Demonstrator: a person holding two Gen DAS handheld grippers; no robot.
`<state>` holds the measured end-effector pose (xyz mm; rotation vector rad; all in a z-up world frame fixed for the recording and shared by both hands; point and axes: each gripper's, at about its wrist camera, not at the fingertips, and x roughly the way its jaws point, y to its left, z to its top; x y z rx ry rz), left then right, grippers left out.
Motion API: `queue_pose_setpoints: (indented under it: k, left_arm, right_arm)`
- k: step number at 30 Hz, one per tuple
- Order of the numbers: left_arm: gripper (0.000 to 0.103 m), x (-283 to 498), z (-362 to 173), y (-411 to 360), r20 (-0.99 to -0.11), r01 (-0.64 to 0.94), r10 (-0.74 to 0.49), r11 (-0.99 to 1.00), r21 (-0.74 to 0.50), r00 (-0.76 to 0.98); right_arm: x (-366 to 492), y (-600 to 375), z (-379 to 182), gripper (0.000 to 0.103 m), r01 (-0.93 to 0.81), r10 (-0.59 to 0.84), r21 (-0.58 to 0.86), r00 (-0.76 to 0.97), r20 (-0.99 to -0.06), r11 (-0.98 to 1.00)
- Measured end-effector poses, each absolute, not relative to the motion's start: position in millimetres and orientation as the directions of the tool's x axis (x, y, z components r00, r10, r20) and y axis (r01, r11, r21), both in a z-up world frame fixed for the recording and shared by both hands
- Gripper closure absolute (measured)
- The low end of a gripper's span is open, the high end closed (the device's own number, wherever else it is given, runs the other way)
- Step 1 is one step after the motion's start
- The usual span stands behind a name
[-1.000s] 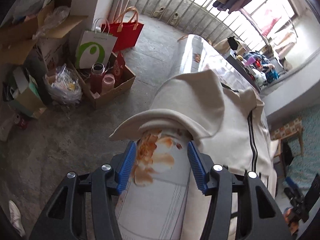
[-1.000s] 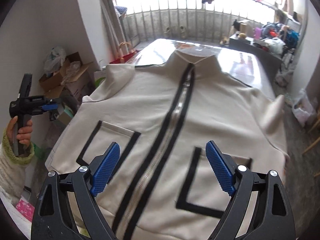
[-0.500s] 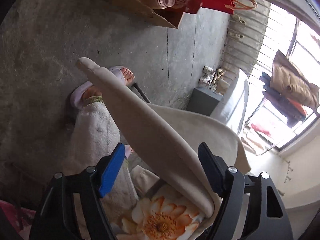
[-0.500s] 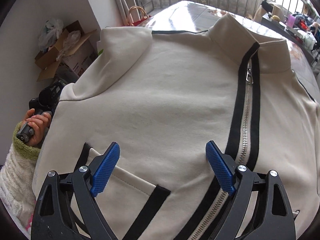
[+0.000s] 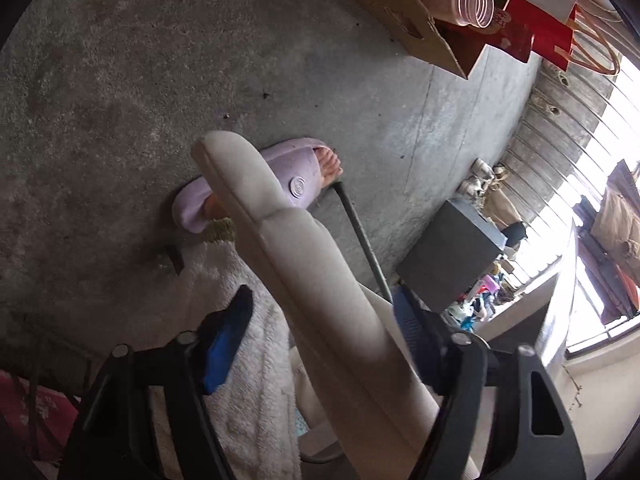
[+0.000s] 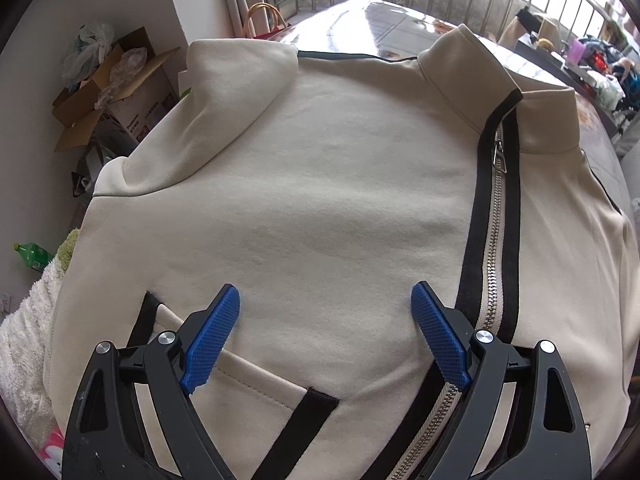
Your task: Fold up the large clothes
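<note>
A cream zip-up jacket with black trim lies front-up on the table, collar at the far side. Its zipper runs down on the right. My right gripper is open and empty, just above the jacket's chest, near a black-edged pocket. In the left wrist view a cream sleeve hangs off the table's side and passes between the jaws of my left gripper, which stand wide apart. That gripper points down at the floor.
Below the left gripper are a foot in a lilac slipper, a white fluffy robe, a thin table leg and a grey box. Cardboard boxes and a red bag stand by the wall.
My left gripper has swung from the table edge to point at the floor, with the hanging sleeve now between its jaws. My right gripper has moved left and closer over the jacket's chest.
</note>
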<state>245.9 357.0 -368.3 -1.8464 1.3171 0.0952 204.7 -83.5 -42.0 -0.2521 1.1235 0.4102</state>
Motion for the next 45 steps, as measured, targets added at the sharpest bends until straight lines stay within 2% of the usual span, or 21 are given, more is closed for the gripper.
queue_pose_setpoints:
  k: [1, 2, 3, 4, 6, 9, 11, 14, 17, 20, 23, 26, 29, 30, 31, 32, 33, 34, 39, 42, 45]
  left_arm:
    - [0.062, 247.0, -370.5, 356.8, -0.509, -0.812, -0.744, -0.076, -0.579, 0.433]
    - [0.072, 247.5, -369.9, 357.7, -0.523, -0.817, -0.739, -0.064, -0.573, 0.425]
    - [0.088, 248.1, -366.6, 360.3, -0.541, -0.816, -0.728, -0.044, -0.576, 0.421]
    - [0.095, 251.1, -359.5, 364.2, -0.563, -0.805, -0.713, -0.003, -0.593, 0.417]
    - [0.097, 254.2, -333.3, 377.1, -0.643, -0.784, -0.645, 0.107, -0.612, 0.414]
    - [0.097, 256.4, -262.3, 403.6, -0.764, -0.721, -0.454, 0.313, -0.618, 0.457]
    - [0.097, 252.7, -201.3, 417.4, -0.779, -0.661, -0.330, 0.411, -0.628, 0.534]
    - [0.097, 241.8, -86.2, 414.6, -0.709, -0.513, -0.177, 0.576, -0.637, 0.682]
    - [0.097, 222.9, 36.5, 372.6, -0.556, -0.288, -0.127, 0.749, -0.597, 0.821]
    - [0.097, 199.7, 135.5, 301.0, -0.397, -0.020, -0.225, 0.849, -0.527, 0.890]
    - [0.096, 186.6, 190.4, 219.2, -0.334, 0.206, -0.385, 0.862, -0.464, 0.860]
    - [0.095, 182.1, 205.3, 143.1, -0.357, 0.344, -0.498, 0.843, -0.414, 0.790]
    - [0.093, 183.5, 188.3, 77.7, -0.425, 0.423, -0.571, 0.815, -0.396, 0.702]
    - [0.089, 185.5, 175.7, 58.5, -0.456, 0.442, -0.593, 0.802, -0.401, 0.663]
    - [0.077, 187.6, 160.3, 41.1, -0.491, 0.456, -0.613, 0.789, -0.411, 0.619]
    - [0.069, 190.7, 144.6, 27.4, -0.519, 0.456, -0.622, 0.783, -0.423, 0.587]
    - [0.056, 190.9, 127.8, 16.9, -0.546, 0.447, -0.624, 0.781, -0.435, 0.558]
    - [0.046, 198.7, 112.5, 10.5, -0.570, 0.434, -0.621, 0.783, -0.445, 0.538]
    - [0.038, 194.6, 67.6, 22.1, -0.614, 0.377, -0.616, 0.788, -0.487, 0.493]
    - [0.034, 181.7, 58.9, 43.6, -0.635, 0.345, -0.561, 0.828, -0.442, 0.531]
    - [0.034, 165.0, 46.9, 62.7, -0.693, 0.268, -0.429, 0.903, -0.336, 0.579]
  right_arm:
    - [204.2, -83.2, -41.7, 0.019, -0.439, 0.186, 0.002, 0.377, -0.908, 0.898]
    - [205.1, -82.3, -41.1, 0.019, -0.437, 0.182, -0.004, 0.382, -0.906, 0.899]
    - [205.2, -85.0, -39.3, 0.019, -0.435, 0.180, -0.007, 0.387, -0.904, 0.901]
    - [205.2, -85.1, -37.5, 0.019, -0.432, 0.180, -0.009, 0.395, -0.901, 0.902]
    - [202.8, -89.5, -30.6, 0.019, -0.425, 0.180, -0.018, 0.421, -0.889, 0.905]
    - [195.0, -96.4, -15.9, 0.020, -0.418, 0.178, -0.047, 0.482, -0.858, 0.907]
    - [187.0, -101.1, -5.3, 0.020, -0.417, 0.186, -0.059, 0.522, -0.832, 0.907]
    - [172.3, -111.9, 8.3, 0.020, -0.415, 0.208, -0.056, 0.562, -0.800, 0.908]
    - [158.4, -124.7, 19.7, 0.020, -0.402, 0.228, -0.038, 0.590, -0.775, 0.915]
    - [145.2, -142.2, 30.8, 0.020, -0.376, 0.241, -0.011, 0.616, -0.750, 0.926]
    - [131.5, -162.7, 42.5, 0.020, -0.341, 0.247, 0.018, 0.645, -0.723, 0.940]
    - [115.2, -187.7, 53.4, 0.020, -0.296, 0.239, 0.040, 0.676, -0.697, 0.954]
    - [101.9, -211.5, 55.9, 0.020, -0.254, 0.216, 0.049, 0.691, -0.690, 0.966]
    - [98.6, -219.3, 54.4, 0.020, -0.241, 0.207, 0.049, 0.691, -0.693, 0.969]
    - [96.3, -226.9, 51.7, 0.020, -0.231, 0.200, 0.051, 0.685, -0.700, 0.972]
    - [94.1, -233.1, 47.4, 0.020, -0.223, 0.194, 0.054, 0.676, -0.711, 0.973]
    - [93.0, -238.9, 42.2, 0.020, -0.215, 0.190, 0.059, 0.663, -0.724, 0.975]
    - [92.7, -243.8, 36.4, 0.020, -0.209, 0.188, 0.066, 0.646, -0.739, 0.976]
    - [104.4, -261.1, 7.2, 0.020, -0.190, 0.198, 0.109, 0.552, -0.810, 0.976]
    - [116.5, -263.1, -6.0, 0.019, -0.195, 0.208, 0.124, 0.508, -0.836, 0.973]
    - [128.4, -258.4, -18.1, 0.016, -0.209, 0.185, 0.094, 0.477, -0.859, 0.973]
